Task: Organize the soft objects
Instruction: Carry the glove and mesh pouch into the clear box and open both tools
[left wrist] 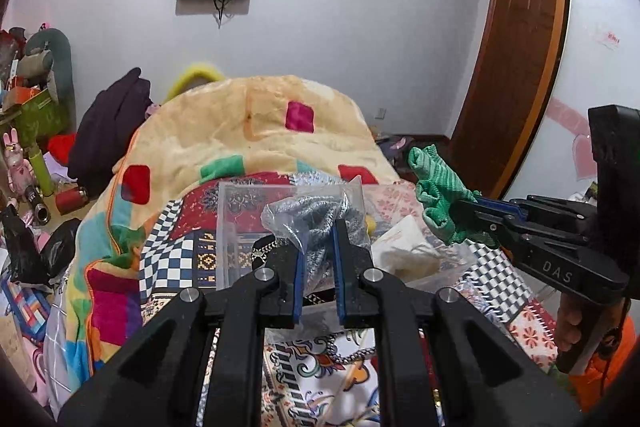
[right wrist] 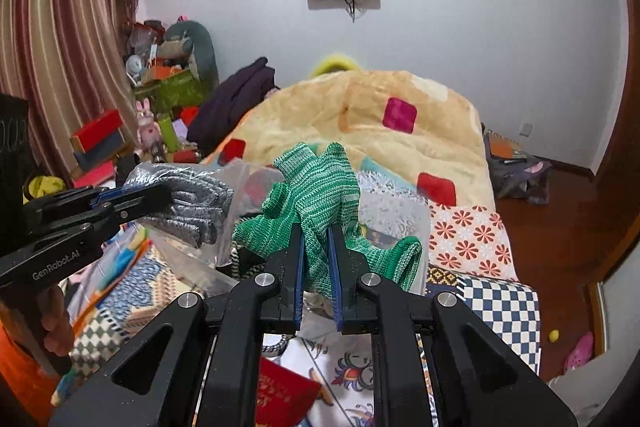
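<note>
My left gripper [left wrist: 319, 227] is shut on a grey knitted glove in a clear plastic bag [left wrist: 316, 223], held above the bed; it also shows in the right wrist view [right wrist: 188, 203]. My right gripper [right wrist: 316, 233] is shut on a green knitted glove [right wrist: 316, 187], held up over the bed; the green glove also shows at the right of the left wrist view [left wrist: 436, 191]. A clear plastic box [left wrist: 240, 227] stands on the bed under the grey glove.
A yellow patchwork blanket [left wrist: 248, 131] is piled on the bed behind. A patterned bedsheet [left wrist: 328, 367] lies below. A white soft item in plastic [left wrist: 408, 247] lies beside the box. A red packet [right wrist: 284, 391] lies near. Cluttered shelves stand at left [right wrist: 168, 83].
</note>
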Tool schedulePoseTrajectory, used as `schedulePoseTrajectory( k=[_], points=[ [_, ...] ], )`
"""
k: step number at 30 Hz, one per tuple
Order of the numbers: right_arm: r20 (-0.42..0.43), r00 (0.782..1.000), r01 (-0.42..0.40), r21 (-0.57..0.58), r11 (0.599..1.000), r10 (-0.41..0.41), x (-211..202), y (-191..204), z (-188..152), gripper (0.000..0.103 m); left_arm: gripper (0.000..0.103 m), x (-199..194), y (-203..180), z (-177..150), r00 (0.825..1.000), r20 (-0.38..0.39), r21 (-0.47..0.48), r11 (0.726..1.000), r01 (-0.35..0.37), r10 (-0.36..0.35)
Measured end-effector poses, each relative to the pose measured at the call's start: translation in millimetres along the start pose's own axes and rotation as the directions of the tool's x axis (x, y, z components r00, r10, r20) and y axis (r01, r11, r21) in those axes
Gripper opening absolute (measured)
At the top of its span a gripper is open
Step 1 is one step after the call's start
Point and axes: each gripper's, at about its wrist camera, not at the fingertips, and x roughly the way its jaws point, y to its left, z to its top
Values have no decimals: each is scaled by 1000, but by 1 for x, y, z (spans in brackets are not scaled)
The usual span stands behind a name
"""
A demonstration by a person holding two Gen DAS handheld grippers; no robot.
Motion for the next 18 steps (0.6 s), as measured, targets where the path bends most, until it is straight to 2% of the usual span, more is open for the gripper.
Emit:
schedulePoseTrajectory(
  k=[8, 13, 16, 18],
  points=[
    [-96, 995, -3, -9, 1000, 3, 43, -3, -14, 11, 12, 45, 5, -13, 995, -96, 4, 1000, 1, 0],
    [-134, 991, -12, 1, 1000, 12, 52, -6, -20, 16, 13, 53, 8, -16, 992, -123, -8, 1000, -8, 7],
    [-142, 990, -13, 6, 1000, 14, 50, -6, -19, 24, 15, 52, 9, -15, 991, -131, -21, 1000, -11, 8],
    [-131, 991, -4, 1, 1000, 4, 45, -4, -18, 38, 17, 50, 11, -14, 991, -133, -28, 1000, -12, 8]
  ],
)
